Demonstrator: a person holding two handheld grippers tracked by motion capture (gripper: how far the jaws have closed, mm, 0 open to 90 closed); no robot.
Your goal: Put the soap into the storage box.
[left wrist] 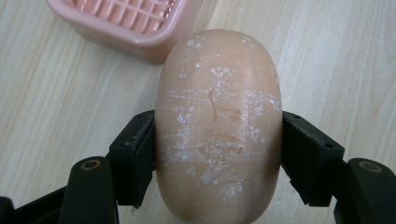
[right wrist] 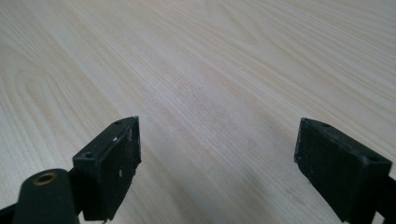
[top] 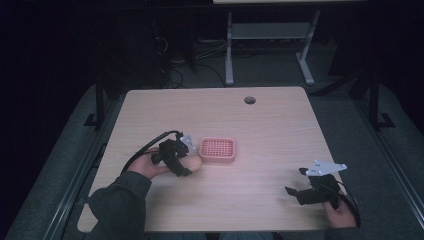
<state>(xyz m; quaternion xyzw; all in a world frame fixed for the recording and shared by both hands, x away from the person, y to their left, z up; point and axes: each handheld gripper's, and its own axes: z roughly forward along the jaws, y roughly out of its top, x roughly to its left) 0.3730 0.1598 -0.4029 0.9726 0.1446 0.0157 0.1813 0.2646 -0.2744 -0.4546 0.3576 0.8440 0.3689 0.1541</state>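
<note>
A peach oval soap bar [left wrist: 217, 126] with white scuffs sits between the two black jaws of my left gripper [left wrist: 217, 154], which is shut on its sides. From above, the left gripper [top: 186, 161] and the soap bar [top: 194, 162] lie just left of a pink slotted soap dish [top: 217, 150] near the table's middle. The dish's near corner [left wrist: 135, 23] is just beyond the soap. My right gripper [top: 295, 182] rests open near the front right of the table, its pads [right wrist: 116, 163] wide apart over bare wood.
The light wooden table [top: 270, 130] has a round cable hole [top: 249, 100] near its far edge. Beyond the table stand the legs of another desk [top: 228, 50] on dark floor. A dark sleeve [top: 117, 200] comes in at the front left.
</note>
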